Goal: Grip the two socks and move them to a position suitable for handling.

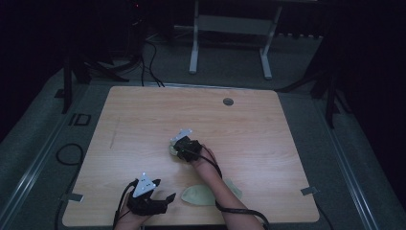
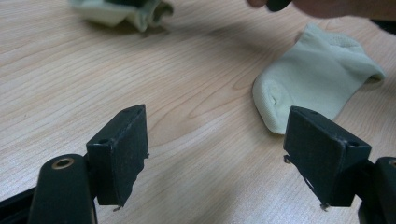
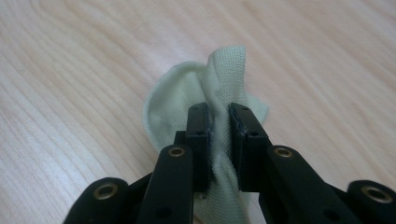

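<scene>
High view: two pale green socks lie on the wooden table [image 1: 143, 115]. The right tool [image 1: 178, 149] sits near the middle of the table, the forearm stretching up from the near edge, and it grips the far sock [image 1: 173, 150], most of which is hidden under the tool. In the right gripper view its jaws are clenched on a raised fold of that sock [image 3: 187, 93], the cloth bunched up between them while the rest spreads on the wood.

The near sock [image 1: 198, 195] lies flat close to the table's near edge, partly under the right forearm. The left tool [image 1: 165, 201] hovers just beside it, to its left, at the near edge. In the left gripper view its jaws stand wide apart with nothing between them, and the near sock [image 2: 313, 79] lies just ahead of the right-hand jaw; whether that jaw touches it I can't quite tell. The far sock [image 2: 126, 11] shows at the top, well apart.
</scene>
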`<state>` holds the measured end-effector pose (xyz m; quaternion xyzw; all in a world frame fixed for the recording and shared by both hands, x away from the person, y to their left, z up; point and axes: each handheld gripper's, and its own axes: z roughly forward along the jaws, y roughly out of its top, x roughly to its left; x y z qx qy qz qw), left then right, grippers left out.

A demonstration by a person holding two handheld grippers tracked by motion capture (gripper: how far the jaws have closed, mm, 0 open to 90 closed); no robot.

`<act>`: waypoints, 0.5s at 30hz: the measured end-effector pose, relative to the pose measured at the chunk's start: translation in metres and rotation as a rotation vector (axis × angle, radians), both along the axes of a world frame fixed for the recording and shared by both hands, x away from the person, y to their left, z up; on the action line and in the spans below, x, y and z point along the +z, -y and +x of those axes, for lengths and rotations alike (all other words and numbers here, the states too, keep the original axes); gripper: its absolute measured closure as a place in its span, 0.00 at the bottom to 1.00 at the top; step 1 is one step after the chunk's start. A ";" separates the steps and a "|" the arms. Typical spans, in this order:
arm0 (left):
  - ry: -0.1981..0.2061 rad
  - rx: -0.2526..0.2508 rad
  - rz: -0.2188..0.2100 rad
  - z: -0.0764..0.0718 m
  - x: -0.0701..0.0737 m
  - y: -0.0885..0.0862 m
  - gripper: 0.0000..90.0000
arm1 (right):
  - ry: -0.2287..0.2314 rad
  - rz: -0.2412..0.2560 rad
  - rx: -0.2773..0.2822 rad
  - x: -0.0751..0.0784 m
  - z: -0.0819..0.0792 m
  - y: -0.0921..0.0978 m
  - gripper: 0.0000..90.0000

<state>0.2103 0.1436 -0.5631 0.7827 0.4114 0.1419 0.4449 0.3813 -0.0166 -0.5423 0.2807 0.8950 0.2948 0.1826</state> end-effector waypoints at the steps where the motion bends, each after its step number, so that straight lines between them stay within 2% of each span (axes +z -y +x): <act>1: -0.001 0.000 0.001 0.000 0.000 0.000 0.25 | -0.002 0.015 -0.011 0.004 0.000 0.004 0.88; 7: 0.005 -0.023 0.004 -0.001 -0.001 0.003 0.25 | 0.013 0.073 -0.031 0.024 -0.006 0.034 0.88; 8: 0.005 -0.023 0.004 -0.001 -0.001 0.003 0.25 | 0.013 0.073 -0.031 0.024 -0.006 0.034 0.88; 10: 0.004 -0.036 -0.001 -0.001 -0.001 0.004 0.25 | 0.011 0.098 -0.049 0.031 -0.010 0.050 0.88; 15: 0.002 -0.030 0.011 -0.001 0.000 0.007 0.25 | 0.018 0.114 -0.065 0.036 -0.023 0.073 0.88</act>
